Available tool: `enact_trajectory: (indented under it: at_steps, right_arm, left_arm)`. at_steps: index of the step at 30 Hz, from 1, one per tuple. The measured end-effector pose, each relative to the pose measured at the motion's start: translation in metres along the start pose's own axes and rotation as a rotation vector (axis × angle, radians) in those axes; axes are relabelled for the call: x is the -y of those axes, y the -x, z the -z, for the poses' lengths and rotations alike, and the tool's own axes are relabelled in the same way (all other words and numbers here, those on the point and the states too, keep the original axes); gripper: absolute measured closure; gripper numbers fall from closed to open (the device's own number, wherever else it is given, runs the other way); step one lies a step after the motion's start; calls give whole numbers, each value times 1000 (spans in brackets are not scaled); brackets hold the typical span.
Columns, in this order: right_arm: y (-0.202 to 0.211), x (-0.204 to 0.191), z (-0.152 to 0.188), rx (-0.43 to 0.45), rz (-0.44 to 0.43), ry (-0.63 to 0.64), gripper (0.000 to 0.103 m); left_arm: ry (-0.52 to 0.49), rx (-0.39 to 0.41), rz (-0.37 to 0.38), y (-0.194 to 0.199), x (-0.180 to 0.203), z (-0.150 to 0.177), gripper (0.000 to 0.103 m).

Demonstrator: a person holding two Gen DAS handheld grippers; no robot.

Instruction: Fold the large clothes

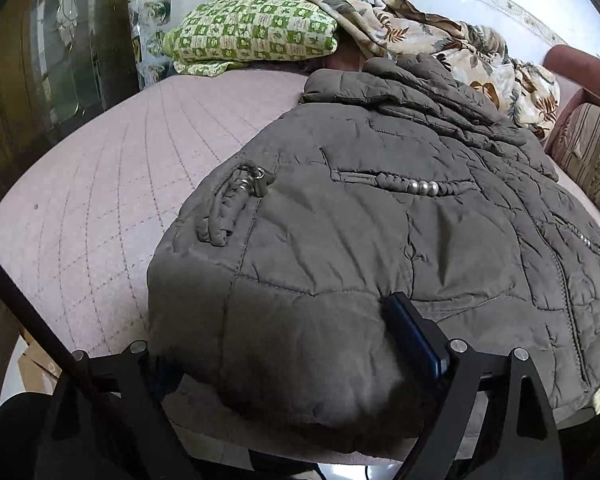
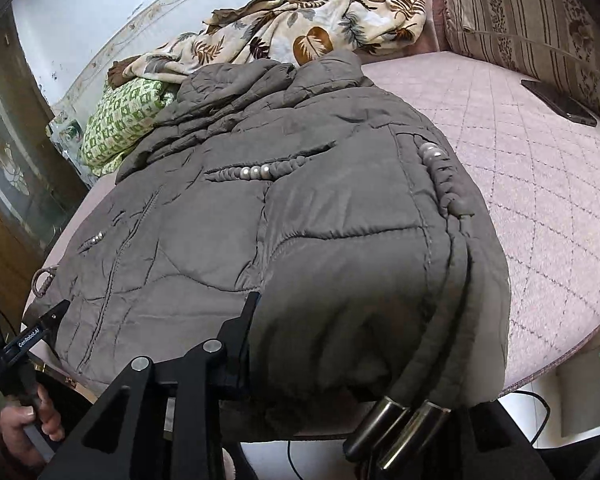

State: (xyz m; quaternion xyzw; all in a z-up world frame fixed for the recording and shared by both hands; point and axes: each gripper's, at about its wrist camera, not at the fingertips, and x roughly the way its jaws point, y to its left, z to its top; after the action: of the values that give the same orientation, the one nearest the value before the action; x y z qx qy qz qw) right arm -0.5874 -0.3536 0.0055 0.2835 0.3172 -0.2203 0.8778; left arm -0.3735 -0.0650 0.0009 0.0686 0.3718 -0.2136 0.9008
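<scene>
At hem: both grippers (image 1: 284, 344) (image 2: 340, 344) clamp jacket (image 1: 380, 220)

One grey quilted jacket (image 1: 380, 232) is seen on one pink quilted mattress (image 1: 100, 184). One green checked blanket (image 1: 252, 32) and one leaf-print blanket (image 2: 300, 28) are counted. One dark phone (image 2: 560, 104), one striped cushion (image 2: 532, 20) and two metal cord ends (image 2: 404, 428) are visible.

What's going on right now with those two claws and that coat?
Left gripper and right gripper each astride the near hem of the grey coat, grip unclear. Coat lies spread on the bed. Blanket bunched past the collar.
</scene>
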Motion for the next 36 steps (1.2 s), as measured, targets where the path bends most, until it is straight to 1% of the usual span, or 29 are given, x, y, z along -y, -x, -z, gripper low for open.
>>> enact_trajectory:
  at_steps: [3, 11, 17, 23, 27, 33, 36]
  right_arm:
    - [1, 4, 3, 19, -18, -9, 63]
    - [4, 5, 5, 26, -36, -34, 63]
    - [4, 3, 0, -5, -33, -37, 63]
    - [3, 3, -1, -14, -32, -43, 61]
    - [4, -2, 1, 1, -5, -1, 63]
    - [4, -12, 1, 2, 49, 67, 64]
    - [3, -13, 1, 0, 54, 75, 64]
  left_arm:
    - [7, 7, -4, 1, -1, 2, 11]
    - [5, 5, -15, 0, -1, 4, 9]
    - [-7, 4, -26, 0, 0, 4, 8]
    - [4, -4, -29, -1, -2, 4, 4]
    - [7, -7, -28, -1, -3, 4, 4]
    - [9, -5, -37, -1, -3, 6, 2]
    - [-1, 0, -43, -1, -3, 6, 2]
